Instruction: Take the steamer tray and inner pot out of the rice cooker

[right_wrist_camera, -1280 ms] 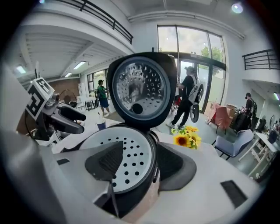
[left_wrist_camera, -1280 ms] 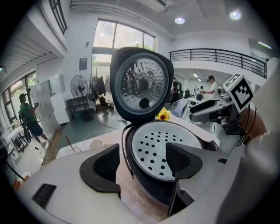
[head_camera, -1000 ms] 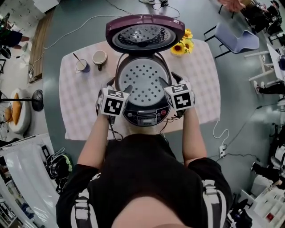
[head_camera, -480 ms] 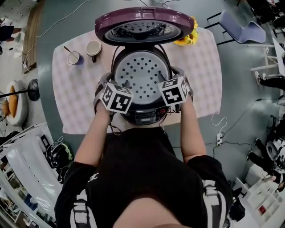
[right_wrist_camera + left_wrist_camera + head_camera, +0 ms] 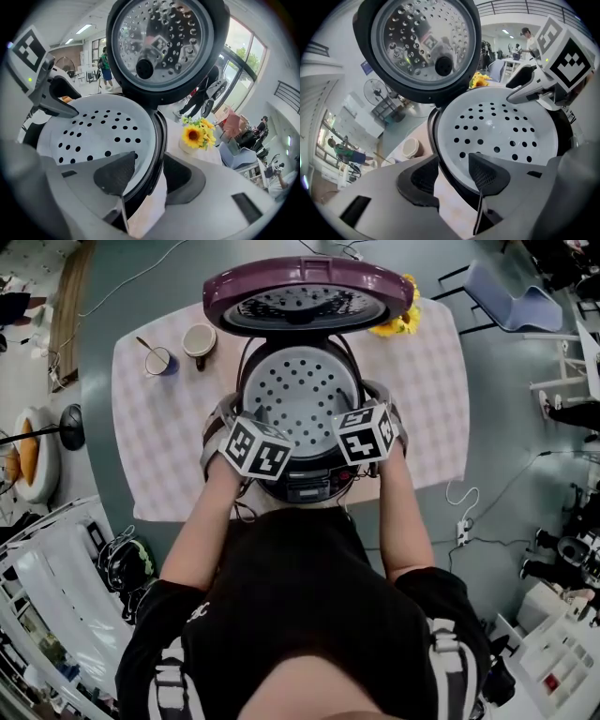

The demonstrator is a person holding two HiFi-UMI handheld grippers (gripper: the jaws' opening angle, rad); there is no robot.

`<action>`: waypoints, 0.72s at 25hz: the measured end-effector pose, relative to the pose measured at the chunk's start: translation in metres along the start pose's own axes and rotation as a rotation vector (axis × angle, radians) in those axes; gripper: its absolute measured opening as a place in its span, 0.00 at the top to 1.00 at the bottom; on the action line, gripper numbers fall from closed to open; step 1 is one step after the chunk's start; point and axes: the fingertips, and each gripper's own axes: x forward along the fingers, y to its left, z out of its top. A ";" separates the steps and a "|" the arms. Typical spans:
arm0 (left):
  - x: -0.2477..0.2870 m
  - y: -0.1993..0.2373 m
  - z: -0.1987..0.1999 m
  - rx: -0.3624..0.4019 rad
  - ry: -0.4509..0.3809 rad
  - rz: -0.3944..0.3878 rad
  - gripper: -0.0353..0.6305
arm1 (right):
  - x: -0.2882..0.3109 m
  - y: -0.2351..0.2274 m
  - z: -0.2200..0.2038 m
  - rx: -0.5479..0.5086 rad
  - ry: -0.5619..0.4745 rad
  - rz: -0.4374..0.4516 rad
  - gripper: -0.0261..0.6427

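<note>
White perforated tray (image 5: 300, 395) sits inside the open cooker (image 5: 305, 488). My left gripper (image 5: 453, 161) and right gripper (image 5: 149, 161) straddle the cooker's rim on opposite sides. The jaws have just been closing but are not yet pinching. Step, as I judge it: grasping the tray. Next: clamp evenly, then lift level.

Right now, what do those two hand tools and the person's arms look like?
The left gripper and right gripper each have a pale grey body, two dark textured pads and a white cube of black square markers. The person wears a black short-sleeved top with white stripes.
</note>
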 end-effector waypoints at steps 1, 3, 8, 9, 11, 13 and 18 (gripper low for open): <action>-0.003 0.001 0.003 0.004 -0.014 0.009 0.64 | -0.003 -0.002 0.003 0.000 -0.013 -0.012 0.68; -0.010 0.004 0.008 0.014 -0.040 0.031 0.65 | -0.007 -0.005 0.007 0.006 -0.037 -0.021 0.68; -0.019 0.006 0.014 0.006 -0.066 0.038 0.70 | -0.014 -0.004 0.014 0.022 -0.059 0.013 0.75; -0.019 0.006 0.013 0.001 -0.064 0.035 0.72 | -0.014 -0.001 0.014 0.028 -0.055 0.024 0.78; -0.020 0.005 0.009 -0.008 -0.058 0.031 0.73 | -0.015 0.004 0.014 0.029 -0.052 0.030 0.81; -0.022 0.005 0.006 -0.013 -0.058 0.034 0.73 | -0.018 0.004 0.017 0.028 -0.066 0.023 0.82; -0.032 0.004 0.006 -0.014 -0.078 0.055 0.73 | -0.033 -0.002 0.027 0.032 -0.139 -0.017 0.84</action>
